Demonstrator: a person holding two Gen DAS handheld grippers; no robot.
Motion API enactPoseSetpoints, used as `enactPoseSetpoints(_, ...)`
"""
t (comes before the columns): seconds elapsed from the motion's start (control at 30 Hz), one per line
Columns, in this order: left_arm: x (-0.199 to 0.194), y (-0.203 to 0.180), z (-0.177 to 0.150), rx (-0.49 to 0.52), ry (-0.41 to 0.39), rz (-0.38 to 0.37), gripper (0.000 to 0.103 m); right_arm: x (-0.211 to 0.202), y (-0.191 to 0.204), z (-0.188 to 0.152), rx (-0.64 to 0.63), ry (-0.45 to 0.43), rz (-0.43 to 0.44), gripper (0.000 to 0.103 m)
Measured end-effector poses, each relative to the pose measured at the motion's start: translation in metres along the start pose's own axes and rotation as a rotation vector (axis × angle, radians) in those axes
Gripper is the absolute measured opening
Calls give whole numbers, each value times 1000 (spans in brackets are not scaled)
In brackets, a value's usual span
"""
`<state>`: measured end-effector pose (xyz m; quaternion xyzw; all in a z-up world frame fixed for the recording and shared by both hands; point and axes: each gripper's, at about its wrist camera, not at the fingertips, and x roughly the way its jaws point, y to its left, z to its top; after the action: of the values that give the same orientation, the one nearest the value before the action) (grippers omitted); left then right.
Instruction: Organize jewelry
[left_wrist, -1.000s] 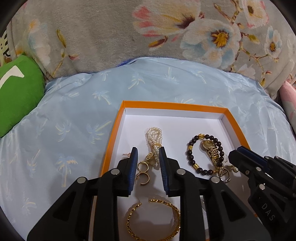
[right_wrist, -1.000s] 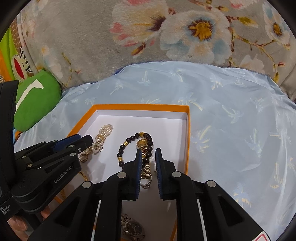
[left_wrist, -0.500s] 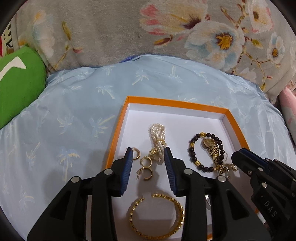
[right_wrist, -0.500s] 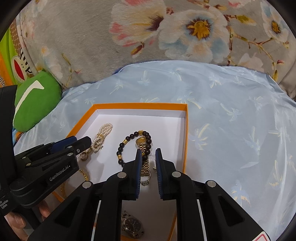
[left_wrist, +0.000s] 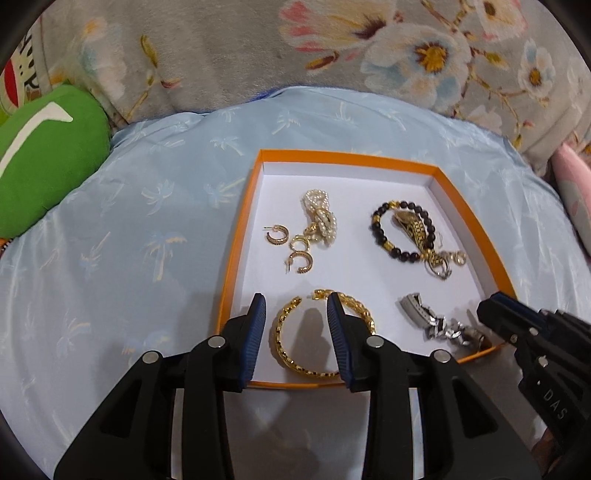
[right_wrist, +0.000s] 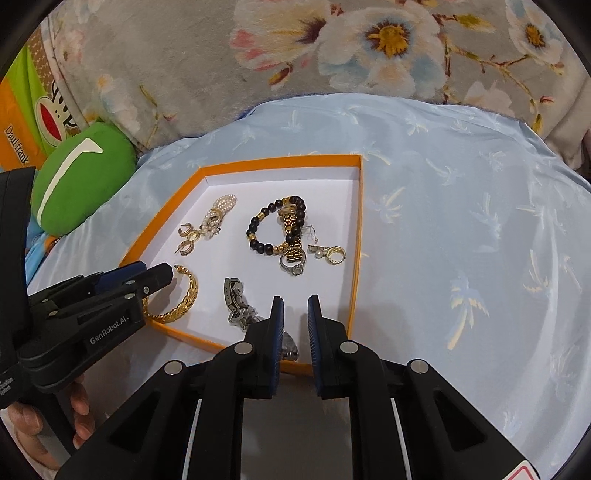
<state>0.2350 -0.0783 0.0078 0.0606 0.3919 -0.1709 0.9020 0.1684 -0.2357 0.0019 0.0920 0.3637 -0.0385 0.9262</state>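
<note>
Scene: I see an orange-rimmed box (left_wrist: 236, 236) with a white floor, sitting on pale blue cloth (left_wrist: 147, 206). All the jewelry I can find lies inside it.
Left gripper (left_wrist: 297, 314): I have it hanging over the near edge of the box, jaws part open with a clear gap. They opened wider within the last second and then held. Nothing is between them; the gold bangle (left_wrist: 286, 343) lies on the floor below, seen through the gap.
Right gripper (right_wrist: 295, 314): jaws nearly closed, a narrow slit left, nothing pinched. It hovers over the near right corner, above the silver watch (right_wrist: 238, 308).
Left half of box: hoop earrings (left_wrist: 291, 247) in a loose cluster, one touching the pearl piece (left_wrist: 321, 218).
Right half of box: bead bracelet (left_wrist: 400, 234) with a gold watch (left_wrist: 413, 229) lying across it, a ring (right_wrist: 293, 264) at the strap's end, and a small gold charm (right_wrist: 332, 254) just beside.
Done: I judge the gathering finished, since I see no pieces out on the cloth.
Left: the pieces overlap and touch, so separating the gold watch from the beads and spacing the earrings looks outstanding.
Risk: small hoops may slip from wide pads.
</note>
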Motion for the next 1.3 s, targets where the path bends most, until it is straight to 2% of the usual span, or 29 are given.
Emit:
enactPoseSetpoints(0.2,-18,-4,-21,11,10,-11,32,-20,2,-21,-3,17,5,12)
enactPoseSetpoints(0.53,-76,-15,-82,38,8,-27,32,-77,8,-79,7,33,37,12)
enactPoseSetpoints(0.73,-102,-19,-112,23,5,-22,31,-99,16,-102,-10,21,8,13)
enactPoseSetpoints(0.93,-107,-21,-117,0,7,-18,32,-106,15,-104,60,-27,24,20)
enactPoseSetpoints(1.0,-108,-22,-118,4,2,-5,32,-114,17,-106,75,-62,24,31)
enactPoseSetpoints(1.07,-110,-23,-119,8,-6,11,34,-117,20,-108,66,-74,12,36)
enactPoseSetpoints(1.17,-114,-24,-119,8,-24,22,43,-118,26,-111,44,-74,-6,36)
enactPoseSetpoints(1.3,-114,-22,-119,5,-29,19,44,-127,28,-114,47,-103,-10,36)
